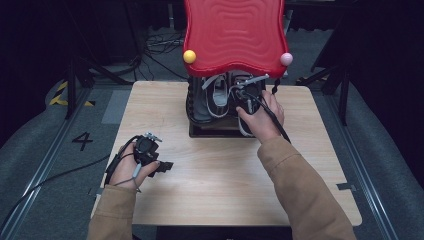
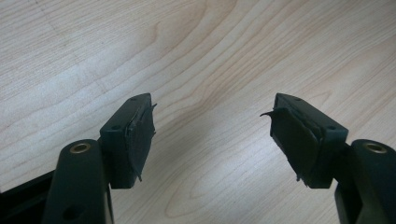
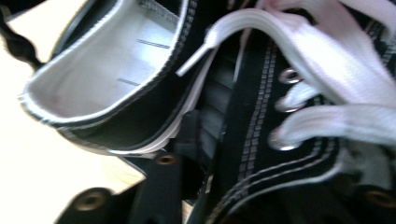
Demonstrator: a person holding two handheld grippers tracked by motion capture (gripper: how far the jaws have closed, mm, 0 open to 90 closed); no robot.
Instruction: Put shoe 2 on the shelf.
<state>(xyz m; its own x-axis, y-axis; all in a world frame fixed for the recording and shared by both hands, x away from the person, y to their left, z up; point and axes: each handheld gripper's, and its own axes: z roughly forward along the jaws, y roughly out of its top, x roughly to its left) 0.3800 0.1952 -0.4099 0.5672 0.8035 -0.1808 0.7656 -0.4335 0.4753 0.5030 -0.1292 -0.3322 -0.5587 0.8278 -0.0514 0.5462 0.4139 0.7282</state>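
1. The table [image 1: 220, 200], a pale wood top, takes up most of the high view; the person's two sleeved forearms come in from 6 o'clock.
2. A red wavy-topped rack [image 1: 234, 35] stands at 12 o'clock on the table's far edge, with a yellow ball [image 1: 189, 56] at its near left corner and a pink ball [image 1: 286, 59] at its near right corner. Twisted dark posts hold the top above a dark lower shelf.
3. Two black shoes with white laces sit side by side on that shelf, under the red top. The left shoe [image 1: 212, 100] lies with its long axis running from 6 to 12 o'clock; which end is the toe I cannot tell. The right shoe [image 3: 280, 116] lies just beside it, and in the right gripper view its laced front and metal eyelets are very close, with the white-lined opening of the other shoe at 10 o'clock.
4. The right gripper [image 1: 246, 102] is at the right shoe, at 1 o'clock from the table's middle. Its jaws stand about half open, one jaw in the gap between the two shoes and the other down at the laced side, so the shoe's side lies between them; whether the pads press on it I cannot tell.
5. The left gripper [image 2: 212, 135] rests low over bare wood at 8 o'clock, well apart from the rack, jaws wide open and holding nothing.
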